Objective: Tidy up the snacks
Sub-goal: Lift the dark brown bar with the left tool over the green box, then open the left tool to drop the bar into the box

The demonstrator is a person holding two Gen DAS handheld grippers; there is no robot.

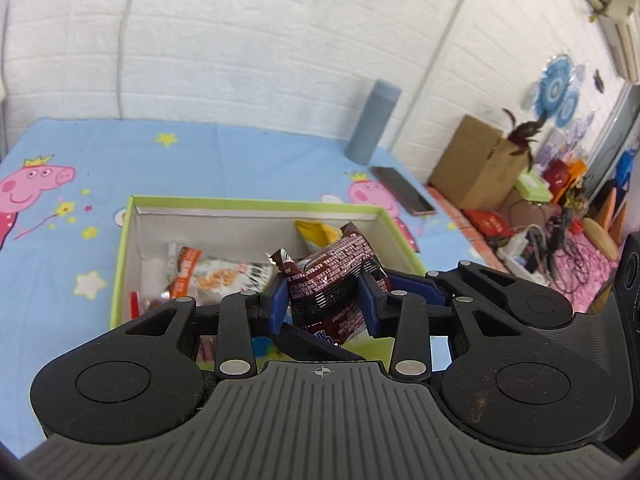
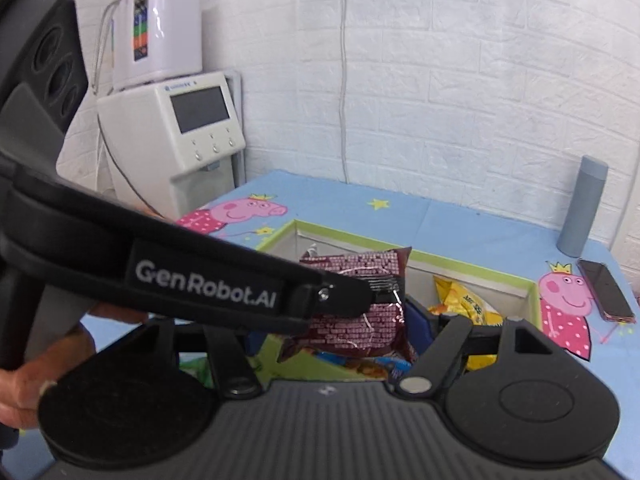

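A dark red snack packet hangs above the green-rimmed box, and my left gripper is shut on it, blue pads pressing both sides. My right gripper holds the same packet by its ends. Its right pad touches the packet's edge, while its left finger is hidden behind the left gripper's body. In the left wrist view one right finger shows behind the packet. Inside the box lie an orange-white packet and a yellow packet.
A grey-blue cylinder and a phone sit on the cartoon tablecloth right of the box. A white dispenser stands off the table's left end. A cardboard box and clutter lie at the far right. A hand grips the left handle.
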